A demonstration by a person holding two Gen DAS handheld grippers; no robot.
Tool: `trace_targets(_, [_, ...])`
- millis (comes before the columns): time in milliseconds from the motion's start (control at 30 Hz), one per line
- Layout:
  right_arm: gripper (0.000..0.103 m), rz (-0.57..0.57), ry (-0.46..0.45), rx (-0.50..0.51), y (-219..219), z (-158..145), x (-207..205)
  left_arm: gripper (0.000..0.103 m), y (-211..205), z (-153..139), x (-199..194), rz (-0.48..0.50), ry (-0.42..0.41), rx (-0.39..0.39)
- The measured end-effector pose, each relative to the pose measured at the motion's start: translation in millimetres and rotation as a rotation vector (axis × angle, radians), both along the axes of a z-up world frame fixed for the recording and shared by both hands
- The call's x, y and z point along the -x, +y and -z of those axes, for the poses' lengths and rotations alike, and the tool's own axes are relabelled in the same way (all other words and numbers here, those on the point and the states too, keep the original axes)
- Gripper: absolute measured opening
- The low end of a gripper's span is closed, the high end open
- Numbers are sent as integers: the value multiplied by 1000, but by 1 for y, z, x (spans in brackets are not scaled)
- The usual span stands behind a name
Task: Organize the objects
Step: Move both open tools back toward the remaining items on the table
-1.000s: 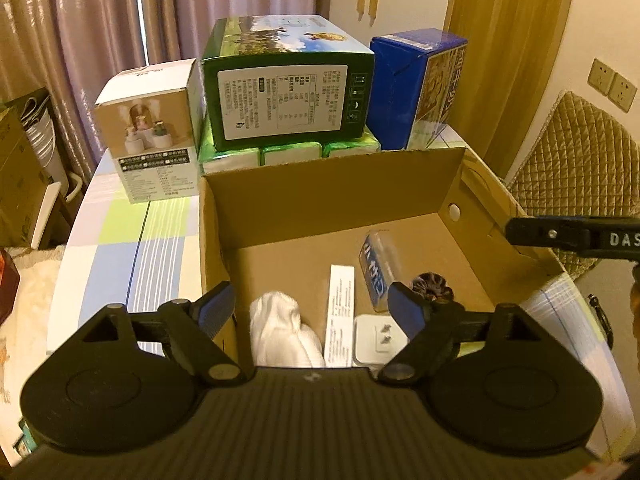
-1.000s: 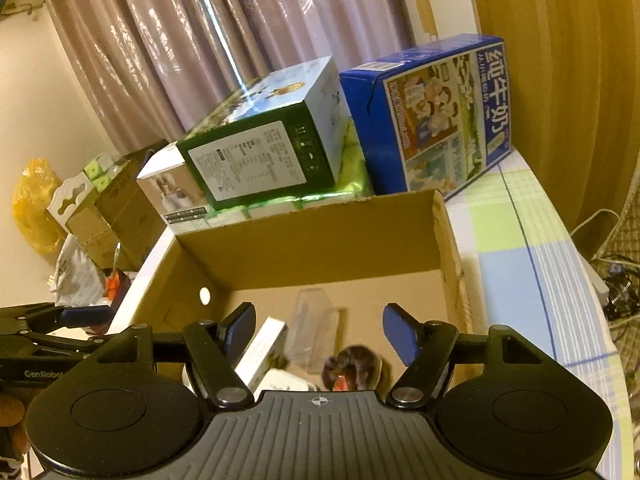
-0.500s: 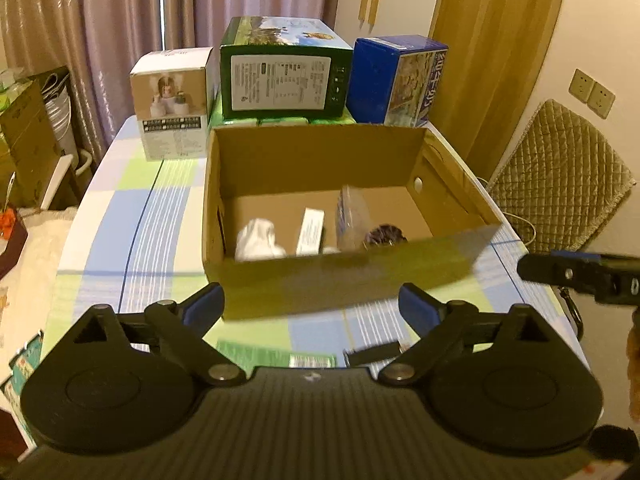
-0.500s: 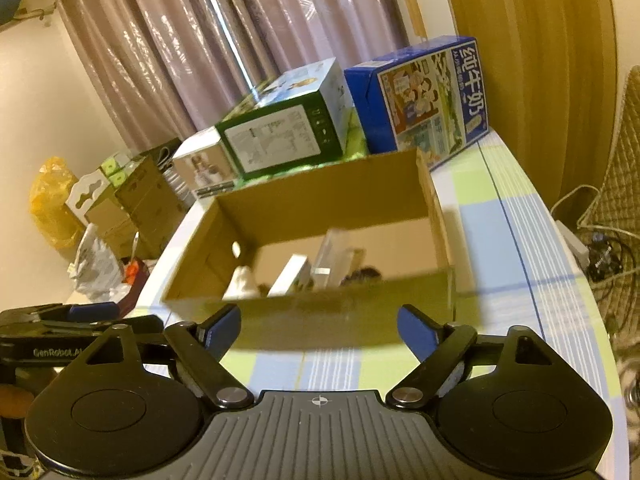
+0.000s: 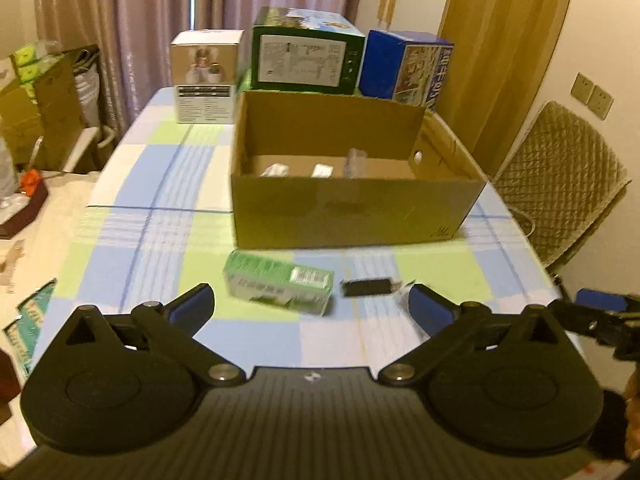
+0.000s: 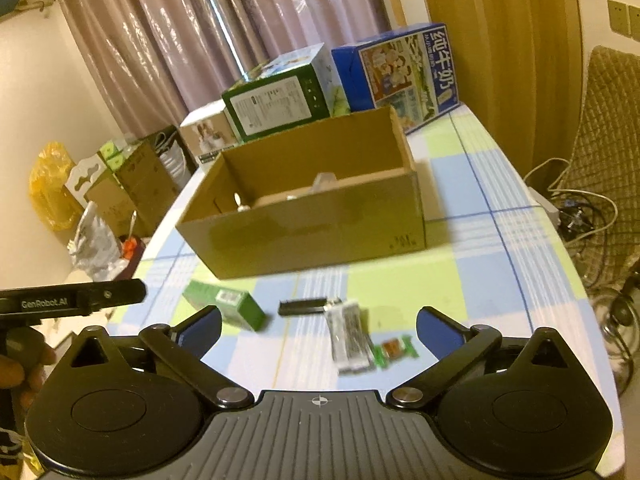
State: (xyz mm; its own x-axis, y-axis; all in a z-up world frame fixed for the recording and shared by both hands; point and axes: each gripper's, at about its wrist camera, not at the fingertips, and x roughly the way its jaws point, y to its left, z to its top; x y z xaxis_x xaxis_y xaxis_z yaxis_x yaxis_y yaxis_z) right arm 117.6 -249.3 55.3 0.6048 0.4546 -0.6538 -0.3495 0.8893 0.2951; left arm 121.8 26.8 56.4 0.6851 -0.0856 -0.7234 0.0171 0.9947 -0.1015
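Checked tabletop point(image 5: 132, 184) carries everything. Cardboard box point(image 5: 352, 216) sits mid-table, open-topped, with a few small items already inside point(image 5: 320, 170): white pieces and a clear wrapped thing, mostly hidden by the front wall. So the task is judged partly done.

Left outside, in front of the box: green carton point(image 5: 280, 286) lying flat, near the box's front wall but apart from it; small black bar-shaped item point(image 6: 306, 306) just beside it; silvery sachet pack point(image 6: 350, 334) touching or nearly touching the black item's end, cannot tell which; small green-and-orange wrapped sweet point(image 6: 394, 350) right next to the sachets. Four pieces remain.

Left gripper point(image 5: 310, 306) hovers above the carton, jaws wide apart, empty. Right gripper point(image 6: 318, 326) hovers over the sachets, jaws wide apart, empty.
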Motion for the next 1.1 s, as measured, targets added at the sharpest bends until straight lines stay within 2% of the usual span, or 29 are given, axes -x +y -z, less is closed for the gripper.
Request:
trace_targets(167, [101, -8, 11, 27, -2, 12, 20, 102, 3, 5, 30, -26, -8, -28])
trace_targets(500, [101, -3, 31, 35, -7, 23, 34, 102, 14, 9, 56, -67, 1, 18])
trace_targets(1100, [101, 58, 0, 81, -21, 33, 39, 102, 2, 22, 59, -47, 19, 27])
